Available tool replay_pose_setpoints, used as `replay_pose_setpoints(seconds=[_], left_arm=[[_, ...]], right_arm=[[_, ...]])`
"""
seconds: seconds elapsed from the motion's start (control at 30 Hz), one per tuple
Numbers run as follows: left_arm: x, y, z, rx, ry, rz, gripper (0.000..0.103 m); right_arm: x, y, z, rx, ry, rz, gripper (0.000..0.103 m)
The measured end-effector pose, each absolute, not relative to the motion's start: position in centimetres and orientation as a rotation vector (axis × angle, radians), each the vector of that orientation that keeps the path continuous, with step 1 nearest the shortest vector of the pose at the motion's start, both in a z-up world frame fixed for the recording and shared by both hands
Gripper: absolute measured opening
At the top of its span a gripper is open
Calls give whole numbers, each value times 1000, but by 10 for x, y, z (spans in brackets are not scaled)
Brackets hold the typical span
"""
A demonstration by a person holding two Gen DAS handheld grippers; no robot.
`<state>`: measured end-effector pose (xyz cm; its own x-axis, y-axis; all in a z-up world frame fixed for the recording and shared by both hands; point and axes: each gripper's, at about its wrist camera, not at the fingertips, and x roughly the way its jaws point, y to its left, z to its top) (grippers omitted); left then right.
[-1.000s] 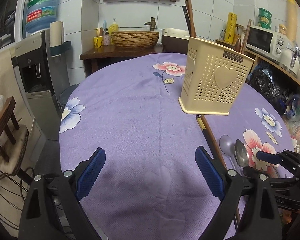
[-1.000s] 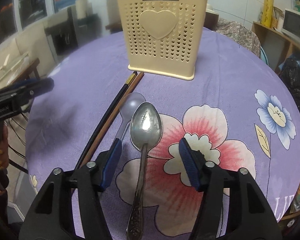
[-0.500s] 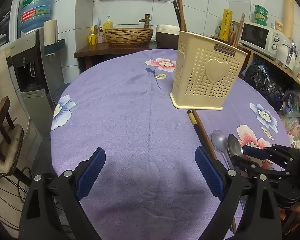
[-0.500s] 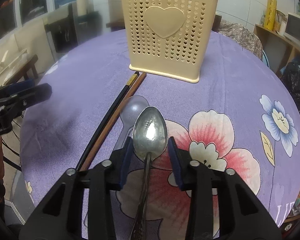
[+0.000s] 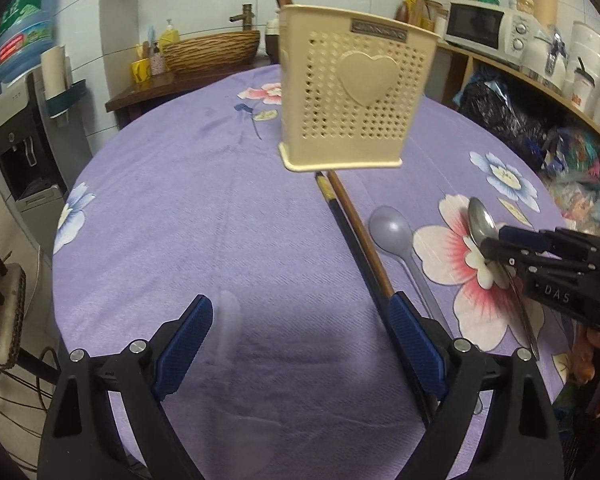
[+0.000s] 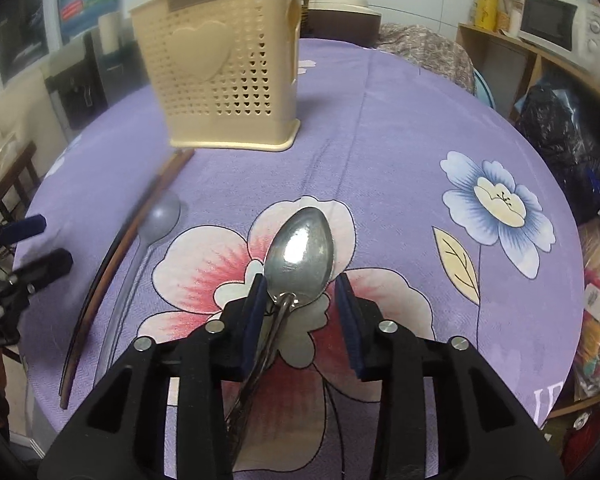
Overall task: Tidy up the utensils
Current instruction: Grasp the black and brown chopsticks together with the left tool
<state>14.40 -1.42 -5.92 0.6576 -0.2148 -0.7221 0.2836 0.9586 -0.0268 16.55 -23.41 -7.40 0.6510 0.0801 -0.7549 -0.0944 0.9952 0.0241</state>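
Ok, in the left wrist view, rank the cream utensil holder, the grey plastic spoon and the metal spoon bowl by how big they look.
1. Cream utensil holder, by far the largest.
2. Grey plastic spoon, long handle included.
3. Metal spoon bowl, smallest, seen edge-on and partly hidden by the right tongs, so it may look smaller than it is.

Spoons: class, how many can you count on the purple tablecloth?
2. A metal spoon lies between the right claw's pads over the pink flower; a grey plastic spoon lies beside the chopsticks. The cream holder may hide more.
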Motion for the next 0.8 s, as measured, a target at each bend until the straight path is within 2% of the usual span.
replay_pose_setpoints(seconds=[0.1,0.23,0.33,0.7,0.8], left_arm=[[143,-20,-63,105,820,-292,83],[143,-28,-67,131,831,-288,80],[142,-32,-69,141,833,-287,80],[150,-38,-72,164,845,-272,77],[150,-30,-71,163,846,-260,76]], right_arm=[[161,-237,-71,7,833,90,57],[154,-239,-72,25,830,73,59],[149,-241,-74,31,832,63,69],[144,-242,-71,56,826,44,71],[143,-244,-71,52,830,30,75]])
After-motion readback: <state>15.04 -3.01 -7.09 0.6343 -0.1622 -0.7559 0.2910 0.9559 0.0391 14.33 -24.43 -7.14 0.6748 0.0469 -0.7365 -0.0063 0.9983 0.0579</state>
